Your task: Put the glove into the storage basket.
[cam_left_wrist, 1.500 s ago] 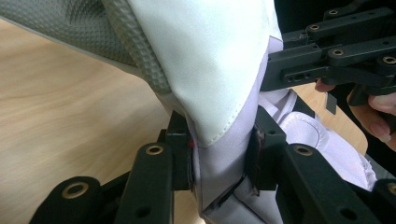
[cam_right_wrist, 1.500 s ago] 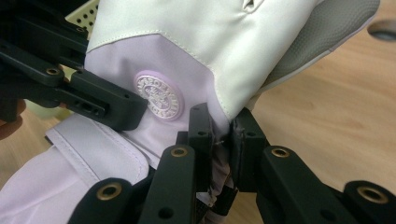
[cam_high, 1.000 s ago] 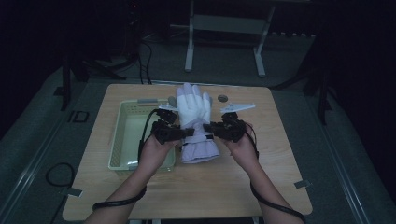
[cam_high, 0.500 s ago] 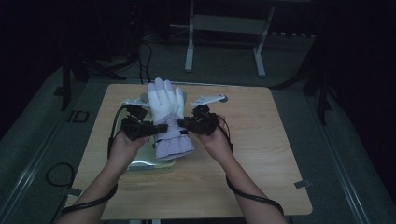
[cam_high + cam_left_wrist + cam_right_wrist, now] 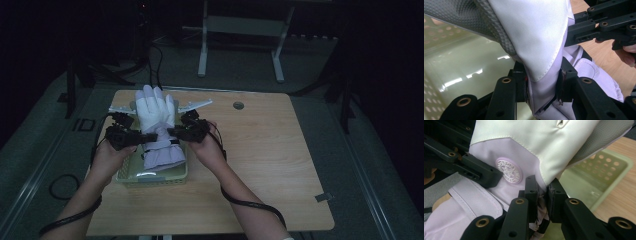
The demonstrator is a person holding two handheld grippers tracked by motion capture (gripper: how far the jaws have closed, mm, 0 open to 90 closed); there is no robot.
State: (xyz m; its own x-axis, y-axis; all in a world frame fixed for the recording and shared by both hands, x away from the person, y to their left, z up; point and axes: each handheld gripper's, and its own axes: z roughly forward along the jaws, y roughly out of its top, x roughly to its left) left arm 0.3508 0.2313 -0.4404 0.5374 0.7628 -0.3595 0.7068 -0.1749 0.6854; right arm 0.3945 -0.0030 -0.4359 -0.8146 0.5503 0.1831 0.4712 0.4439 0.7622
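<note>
A white glove [image 5: 156,112] with a lavender cuff hangs between both grippers, fingers pointing away from me, over a pale green perforated tray [image 5: 150,177] at the table's left. My left gripper [image 5: 145,137] is shut on the glove's wrist from the left; up close its pads pinch the lavender fabric [image 5: 541,85]. My right gripper [image 5: 172,132] is shut on the wrist from the right, clamping a fold [image 5: 542,192] beside a round embossed badge [image 5: 508,172]. The tray [image 5: 461,65] lies below the glove [image 5: 539,30].
The wooden table [image 5: 280,165] stretches bare to the right, with a round cable hole [image 5: 238,105] near its far edge. A thin white strip [image 5: 197,105] lies behind the glove. A metal stand [image 5: 240,25] is on the floor beyond.
Both hands have carried the glove leftward across the table, from its middle to above the green tray. The grips on the glove look unchanged.
</note>
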